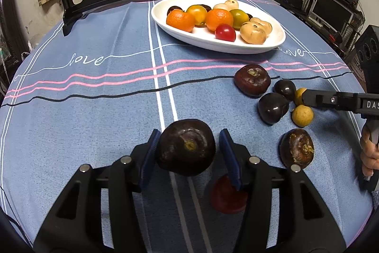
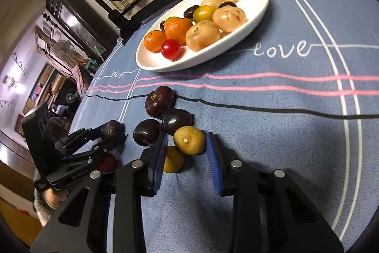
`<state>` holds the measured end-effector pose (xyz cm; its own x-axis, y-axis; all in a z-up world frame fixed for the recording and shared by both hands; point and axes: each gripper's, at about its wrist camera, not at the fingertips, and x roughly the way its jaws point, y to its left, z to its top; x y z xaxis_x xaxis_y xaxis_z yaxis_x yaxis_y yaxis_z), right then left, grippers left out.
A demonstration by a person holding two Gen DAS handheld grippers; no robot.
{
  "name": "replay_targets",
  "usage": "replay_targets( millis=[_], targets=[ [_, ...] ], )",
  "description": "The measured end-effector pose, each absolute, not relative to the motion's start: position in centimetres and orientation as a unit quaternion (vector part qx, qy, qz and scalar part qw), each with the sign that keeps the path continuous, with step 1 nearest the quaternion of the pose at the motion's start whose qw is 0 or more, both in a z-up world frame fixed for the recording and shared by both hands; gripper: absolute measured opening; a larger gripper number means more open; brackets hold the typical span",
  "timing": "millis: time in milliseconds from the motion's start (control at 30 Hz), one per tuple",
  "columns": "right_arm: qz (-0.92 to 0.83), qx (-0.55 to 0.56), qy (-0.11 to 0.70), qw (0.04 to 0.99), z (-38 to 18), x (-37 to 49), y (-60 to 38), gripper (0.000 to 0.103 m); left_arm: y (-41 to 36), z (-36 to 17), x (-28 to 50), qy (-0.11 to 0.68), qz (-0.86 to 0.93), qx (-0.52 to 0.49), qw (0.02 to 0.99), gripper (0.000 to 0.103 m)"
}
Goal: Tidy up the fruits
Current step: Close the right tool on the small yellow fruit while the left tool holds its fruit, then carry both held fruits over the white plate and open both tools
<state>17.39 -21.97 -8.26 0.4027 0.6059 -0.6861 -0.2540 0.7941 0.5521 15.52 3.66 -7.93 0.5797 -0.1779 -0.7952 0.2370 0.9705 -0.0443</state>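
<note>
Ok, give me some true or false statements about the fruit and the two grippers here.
1. The white plate holds two tangerines. True.
2. The tablecloth is green. False: the tablecloth is blue with pink and white stripes.
3. A yellow fruit sits between the left gripper's pads. False: the left gripper has a dark water chestnut there.
4. A yellow-green fruit lies between the pads of the right gripper. True.
5. The plate holds no tomato. False: a red cherry tomato lies in it.

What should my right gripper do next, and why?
Probably close the right gripper on the yellow-green fruit: it sits between the pads with slim gaps either side, resting on the tablecloth, not on the white plate.
</note>
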Motion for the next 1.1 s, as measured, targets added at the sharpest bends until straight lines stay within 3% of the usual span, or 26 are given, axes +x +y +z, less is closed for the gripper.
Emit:
replay_targets(
  millis=[100, 200, 567, 867, 1100],
  targets=[
    [0.259, 0.174, 0.475, 0.823, -8.1, 17.2, -21.9, 0.028, 3.7, -7.9, 15.5, 0.442, -0.118, 0.031, 0.889, 0.053],
    [0.257, 0.163, 0.473, 0.827, -8.0, 17.1, -21.7, 0.028, 3.8, -7.8, 15.5, 0.439, -0.117, 0.029, 0.89, 0.046],
    [0.24, 0.161, 0.432, 0.854, -5.6, 16.6, -22.6, 0.028, 3.9, -6.4, 15.7, 0.42, -0.13, 0.012, 0.898, 0.046],
    [0.222, 0.173, 0.374, 0.884, -0.5, 18.9, -23.8, 0.028, -0.1, -0.6, 21.1, 0.376, -0.135, 0.042, 0.916, 0.046],
    [0.211, 0.181, 0.366, 0.888, 0.4, 24.5, -22.1, 0.028, -0.2, -1.7, 25.8, 0.389, -0.129, 0.002, 0.912, 0.046]
  ],
)
